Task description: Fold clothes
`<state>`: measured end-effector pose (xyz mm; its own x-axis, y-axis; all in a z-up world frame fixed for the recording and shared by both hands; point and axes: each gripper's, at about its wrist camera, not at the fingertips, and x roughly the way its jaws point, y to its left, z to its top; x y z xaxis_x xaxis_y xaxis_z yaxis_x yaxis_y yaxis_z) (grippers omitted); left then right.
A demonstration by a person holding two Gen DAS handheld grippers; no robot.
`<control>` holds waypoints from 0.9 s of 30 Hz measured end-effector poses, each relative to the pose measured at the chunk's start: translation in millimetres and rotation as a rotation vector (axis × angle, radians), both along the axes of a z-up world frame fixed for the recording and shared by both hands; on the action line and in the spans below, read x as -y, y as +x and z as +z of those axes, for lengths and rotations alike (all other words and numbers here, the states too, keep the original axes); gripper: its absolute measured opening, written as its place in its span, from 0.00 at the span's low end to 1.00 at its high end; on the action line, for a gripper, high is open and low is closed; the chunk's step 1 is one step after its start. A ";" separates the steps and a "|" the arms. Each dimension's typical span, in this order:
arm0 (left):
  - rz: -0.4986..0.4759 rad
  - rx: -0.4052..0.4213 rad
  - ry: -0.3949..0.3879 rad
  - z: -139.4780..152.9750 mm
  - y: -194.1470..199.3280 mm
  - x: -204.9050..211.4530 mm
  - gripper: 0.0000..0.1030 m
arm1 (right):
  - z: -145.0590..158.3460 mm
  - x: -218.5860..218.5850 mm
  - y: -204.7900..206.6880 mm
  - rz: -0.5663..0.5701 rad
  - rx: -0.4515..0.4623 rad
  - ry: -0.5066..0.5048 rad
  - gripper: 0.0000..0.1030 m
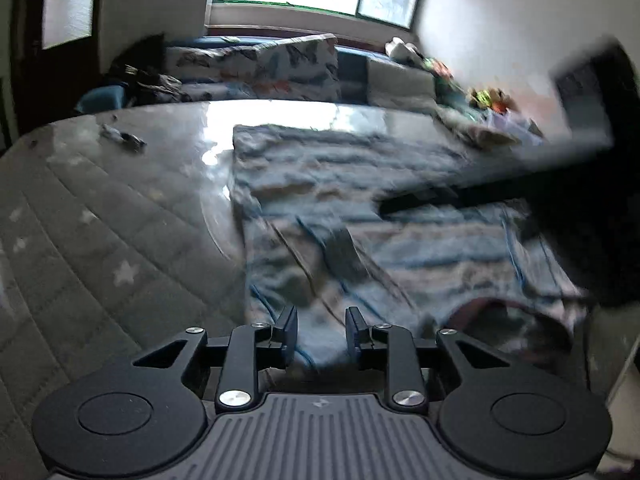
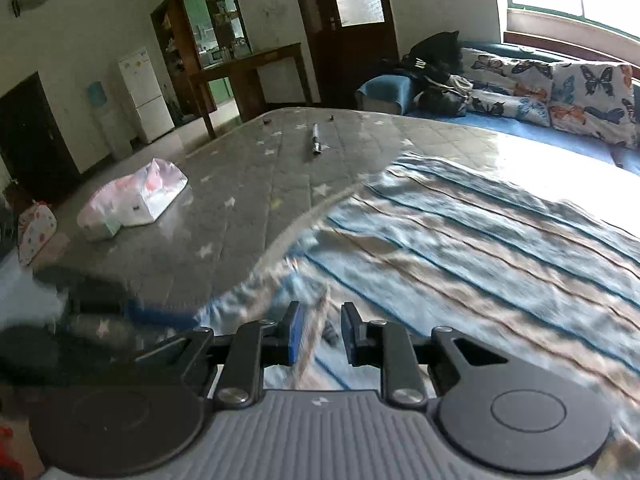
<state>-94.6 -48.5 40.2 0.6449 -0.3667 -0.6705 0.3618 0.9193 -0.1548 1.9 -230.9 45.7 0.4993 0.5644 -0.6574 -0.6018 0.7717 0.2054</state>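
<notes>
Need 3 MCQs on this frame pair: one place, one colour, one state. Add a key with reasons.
1. Where is the tissue pack?
A) on the grey mattress
B) on the sofa
C) on top of the striped garment

2. What colour are the stars printed on the mattress?
A) red
B) white
C) black

3. How does the striped garment lie?
A) hung on a hanger
B) balled up
C) spread out on the mattress

Key:
1 A, since the pack sits on bare quilting, apart from the garment.
2 B, since the stars show pale against the grey.
3 C, since its stripes run wide across the mattress.
</notes>
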 end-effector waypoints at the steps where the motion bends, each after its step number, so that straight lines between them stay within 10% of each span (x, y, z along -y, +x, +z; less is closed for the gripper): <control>1: -0.013 -0.004 0.005 -1.8 -2.2 0.6 0.27 | -2.0 -4.8 5.0 -0.001 0.002 -0.008 0.21; 27: -0.101 0.022 0.088 -8.0 7.9 29.2 0.28 | -21.8 -0.6 -19.7 0.049 -0.049 -0.111 0.21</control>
<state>-86.7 -77.6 32.2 0.6229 -0.3708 -0.6888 0.4555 0.8878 -0.0660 -17.8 -230.3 23.9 0.4390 0.5095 -0.7401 -0.6306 0.7614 0.1501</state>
